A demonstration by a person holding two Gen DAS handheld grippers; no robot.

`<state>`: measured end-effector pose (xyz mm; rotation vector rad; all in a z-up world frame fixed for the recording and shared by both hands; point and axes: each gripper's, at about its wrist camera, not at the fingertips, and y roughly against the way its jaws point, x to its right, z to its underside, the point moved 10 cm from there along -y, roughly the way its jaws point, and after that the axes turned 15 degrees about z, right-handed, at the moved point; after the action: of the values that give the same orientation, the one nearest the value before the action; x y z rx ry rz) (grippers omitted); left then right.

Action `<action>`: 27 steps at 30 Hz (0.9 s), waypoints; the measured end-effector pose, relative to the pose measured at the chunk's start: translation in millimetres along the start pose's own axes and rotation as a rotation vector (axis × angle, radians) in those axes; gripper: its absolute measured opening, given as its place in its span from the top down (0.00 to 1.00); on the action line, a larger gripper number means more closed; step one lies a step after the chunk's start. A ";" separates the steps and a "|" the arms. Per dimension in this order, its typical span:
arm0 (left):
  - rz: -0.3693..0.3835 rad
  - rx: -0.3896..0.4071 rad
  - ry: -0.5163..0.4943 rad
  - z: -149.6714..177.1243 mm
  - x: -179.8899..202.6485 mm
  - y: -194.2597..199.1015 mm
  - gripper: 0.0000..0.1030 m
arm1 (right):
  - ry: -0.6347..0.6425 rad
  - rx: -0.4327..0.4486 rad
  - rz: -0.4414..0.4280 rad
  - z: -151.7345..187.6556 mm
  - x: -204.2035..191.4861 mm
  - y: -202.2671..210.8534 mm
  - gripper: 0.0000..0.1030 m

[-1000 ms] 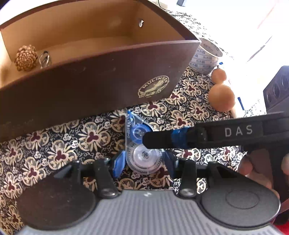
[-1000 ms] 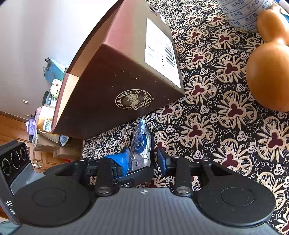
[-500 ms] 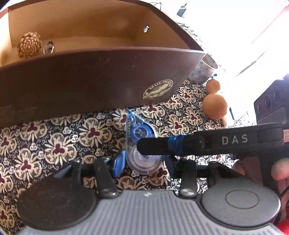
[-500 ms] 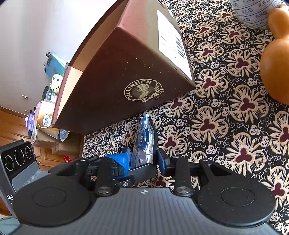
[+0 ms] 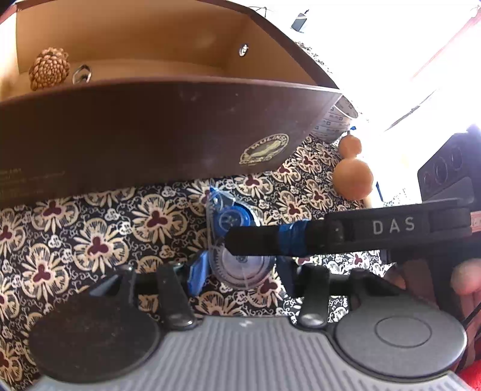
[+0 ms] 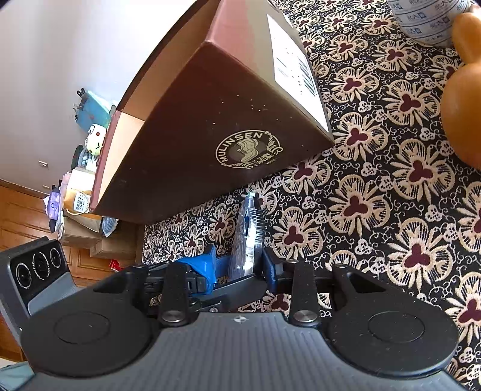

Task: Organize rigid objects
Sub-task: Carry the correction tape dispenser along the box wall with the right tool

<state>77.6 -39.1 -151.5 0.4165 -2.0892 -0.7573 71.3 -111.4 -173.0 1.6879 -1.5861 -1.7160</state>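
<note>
Here the correction tape dispenser (image 6: 249, 237) points lengthwise toward the box (image 6: 210, 120).

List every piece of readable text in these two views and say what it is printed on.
"MULINSEN": round emblem on the brown box.
"DAS": side of the right gripper's finger.
White barcode label on the box: too blurred.
Faint print on the box front: too small.
Blue characters on the white roll: unreadable.

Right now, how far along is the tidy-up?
Done: pinecone and metal ring sit in the brown box. In hand: right tool is shut on the correction tape dispenser; left tool's jaws have just been opening around it. Left: dispenser, gourd and white roll are outside the box.
</note>
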 end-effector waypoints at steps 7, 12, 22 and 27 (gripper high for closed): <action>0.031 0.000 -0.008 2.6 3.5 2.3 0.38 | 0.035 0.012 -0.042 0.7 -9.0 5.3 0.85; 0.021 -0.009 -0.023 1.9 2.8 0.6 0.41 | 0.040 0.004 -0.026 0.9 -8.5 0.4 0.85; 0.005 0.001 -0.008 -0.2 -3.2 3.4 0.57 | 0.057 -0.014 0.010 2.2 -6.5 -9.0 0.87; -0.006 -0.001 -0.021 -0.6 -2.4 3.4 0.57 | 0.028 -0.020 -0.003 2.0 -5.6 -10.4 0.93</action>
<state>79.4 -35.4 -150.5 0.4163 -2.1074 -0.7696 76.3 -102.2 -178.8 1.6976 -1.5497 -1.6963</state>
